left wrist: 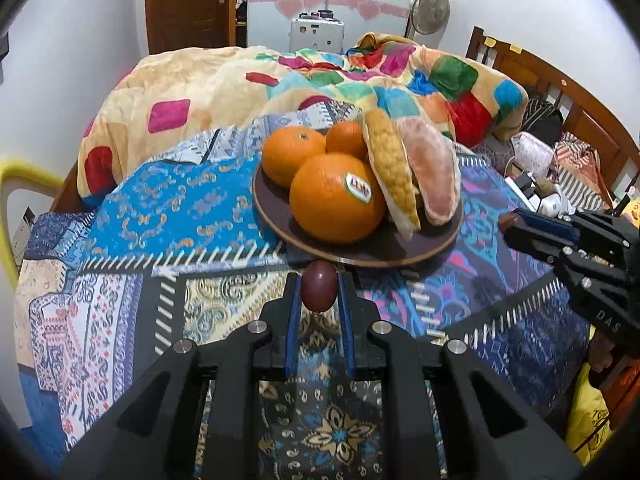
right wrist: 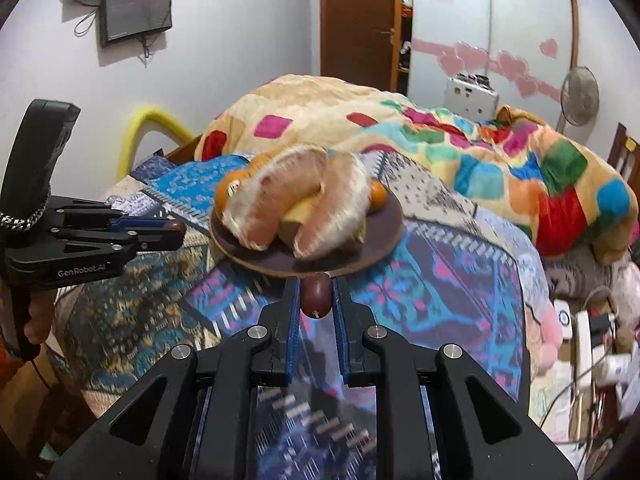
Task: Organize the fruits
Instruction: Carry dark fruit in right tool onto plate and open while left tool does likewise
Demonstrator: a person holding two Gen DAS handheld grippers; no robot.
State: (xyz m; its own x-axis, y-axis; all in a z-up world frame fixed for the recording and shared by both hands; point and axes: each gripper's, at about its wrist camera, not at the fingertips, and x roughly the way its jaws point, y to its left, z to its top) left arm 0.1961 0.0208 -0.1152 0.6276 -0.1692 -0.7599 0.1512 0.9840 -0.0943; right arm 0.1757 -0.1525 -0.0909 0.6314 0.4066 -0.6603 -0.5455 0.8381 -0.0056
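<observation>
A dark round plate (left wrist: 432, 246) on the patterned bedspread holds three oranges (left wrist: 334, 196) and peeled pomelo segments (left wrist: 434, 172). My left gripper (left wrist: 319, 290) is shut on a dark red jujube (left wrist: 319, 291), just in front of the plate's near rim. My right gripper (right wrist: 316, 294) is shut on another dark red jujube (right wrist: 316, 295), close to the plate's edge (right wrist: 386, 240). The right gripper shows at the right in the left wrist view (left wrist: 508, 224). The left gripper shows at the left in the right wrist view (right wrist: 176, 230).
A colourful checked blanket (left wrist: 280, 76) is heaped behind the plate. A wooden headboard (left wrist: 560, 80) and clutter of cables and bags (right wrist: 592, 332) lie to the right. A yellow chair frame (left wrist: 16, 176) stands at the left.
</observation>
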